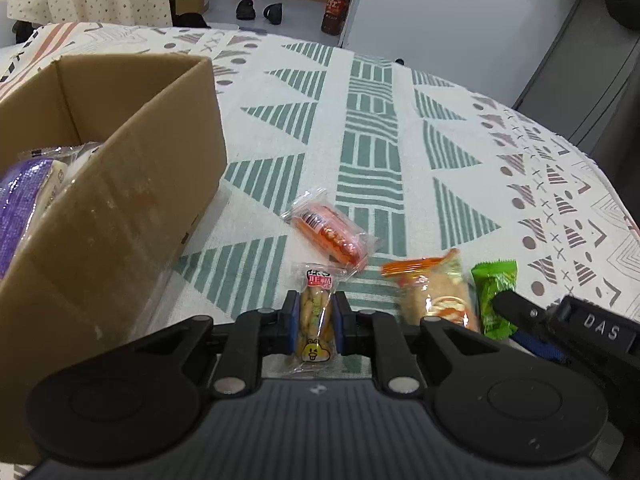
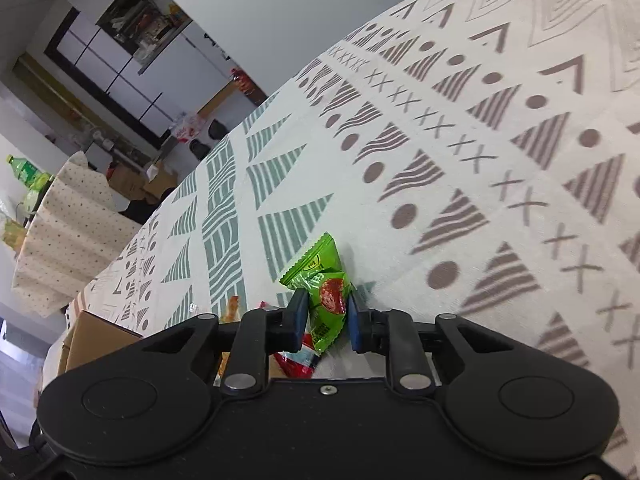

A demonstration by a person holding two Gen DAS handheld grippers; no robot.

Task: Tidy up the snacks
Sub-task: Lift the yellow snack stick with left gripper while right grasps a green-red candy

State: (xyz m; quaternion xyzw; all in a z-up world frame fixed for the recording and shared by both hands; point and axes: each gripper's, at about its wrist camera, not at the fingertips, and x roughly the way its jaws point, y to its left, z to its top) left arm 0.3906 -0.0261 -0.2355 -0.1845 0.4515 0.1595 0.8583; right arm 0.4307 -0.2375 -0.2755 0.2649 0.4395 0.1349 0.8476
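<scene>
My left fingers point(image 1: 316, 322) are clamping a clear-wrapped biscuit stick packet point(image 1: 316, 316) at lower centre; my right fingers point(image 2: 327, 320) are pinching a green foil snack packet point(image 2: 322, 284) between them.

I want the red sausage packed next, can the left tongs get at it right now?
Probably not yet: the left tongs are shut on the clear biscuit-stick packet. The red sausage packet lies uncovered on the tablecloth just ahead, so the path looks free once they let go.
</scene>
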